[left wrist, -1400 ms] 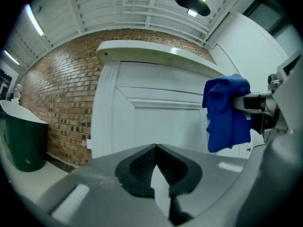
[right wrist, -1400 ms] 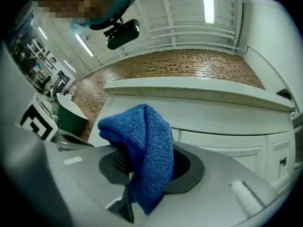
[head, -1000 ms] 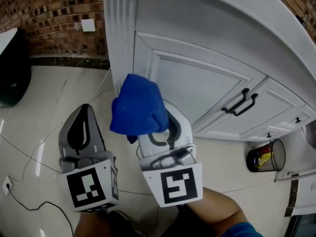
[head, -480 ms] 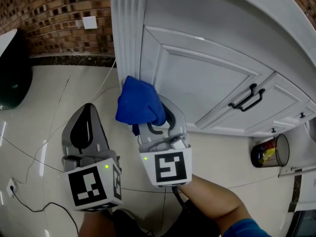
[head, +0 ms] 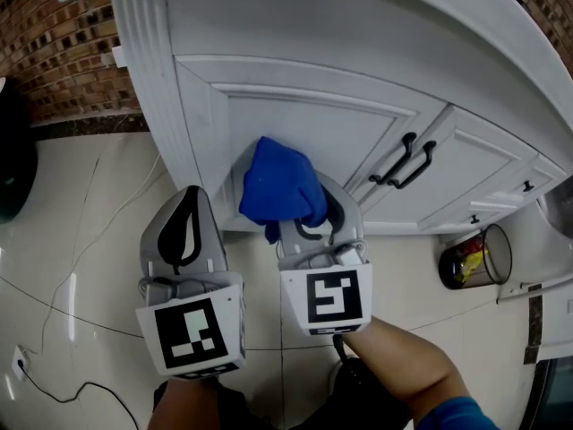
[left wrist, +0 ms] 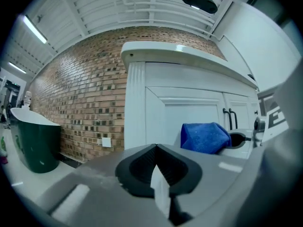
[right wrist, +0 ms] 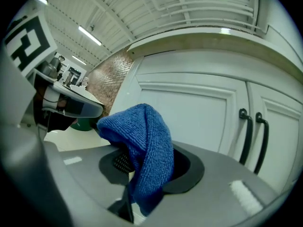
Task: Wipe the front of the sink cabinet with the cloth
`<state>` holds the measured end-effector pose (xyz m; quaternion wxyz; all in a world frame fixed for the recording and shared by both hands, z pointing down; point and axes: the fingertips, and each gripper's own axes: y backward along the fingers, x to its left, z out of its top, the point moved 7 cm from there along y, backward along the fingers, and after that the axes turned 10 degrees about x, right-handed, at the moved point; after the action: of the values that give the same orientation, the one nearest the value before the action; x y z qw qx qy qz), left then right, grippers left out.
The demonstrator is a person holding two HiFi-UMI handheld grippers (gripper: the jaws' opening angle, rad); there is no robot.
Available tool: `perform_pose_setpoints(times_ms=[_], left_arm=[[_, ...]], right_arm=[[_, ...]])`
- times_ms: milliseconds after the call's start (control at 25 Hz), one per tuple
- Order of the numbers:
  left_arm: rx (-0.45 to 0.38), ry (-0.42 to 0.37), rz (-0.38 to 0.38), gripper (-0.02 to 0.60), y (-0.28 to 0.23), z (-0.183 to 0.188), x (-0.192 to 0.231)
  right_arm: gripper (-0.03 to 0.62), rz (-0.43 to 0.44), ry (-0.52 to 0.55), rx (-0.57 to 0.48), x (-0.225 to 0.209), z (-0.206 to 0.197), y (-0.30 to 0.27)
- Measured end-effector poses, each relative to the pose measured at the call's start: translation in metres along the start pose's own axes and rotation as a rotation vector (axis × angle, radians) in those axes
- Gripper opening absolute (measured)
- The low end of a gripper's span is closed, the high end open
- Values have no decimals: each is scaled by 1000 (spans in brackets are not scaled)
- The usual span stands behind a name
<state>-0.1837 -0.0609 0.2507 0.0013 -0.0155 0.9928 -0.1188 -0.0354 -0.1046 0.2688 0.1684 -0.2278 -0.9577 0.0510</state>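
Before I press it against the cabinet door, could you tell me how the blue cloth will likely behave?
The blue cloth droops over the right gripper, so it is probably floppy and light. Its looped pile looks grippy; it should flatten on the cabinet door, not skid.

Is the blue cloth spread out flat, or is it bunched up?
Bunched up. The blue cloth hangs in a folded lump, clamped between the shut jaws of the right gripper.
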Motion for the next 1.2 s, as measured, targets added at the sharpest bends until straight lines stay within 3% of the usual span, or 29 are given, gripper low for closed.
perform_pose_setpoints(times_ms=[320,520,800,1000,1200], left_arm=[[2,-24,-140,6,-25,-5,-73],[1,-42,-206,6,-36,-10,-112],[-16,-24,-272,6,-44,-13,-158],[6,-61,-304,6,-50,-22,-180],[17,-53,-340,6,-53,-29,-205]], right_arm=[[140,-120,34,46,-66,-20,39],[140,-148,55,65,-92,-31,64],[140,-217,41,123,-135,-54,98],[140,-226,61,143,-151,-66,93],[140,-264,-30,172,-177,-84,97]])
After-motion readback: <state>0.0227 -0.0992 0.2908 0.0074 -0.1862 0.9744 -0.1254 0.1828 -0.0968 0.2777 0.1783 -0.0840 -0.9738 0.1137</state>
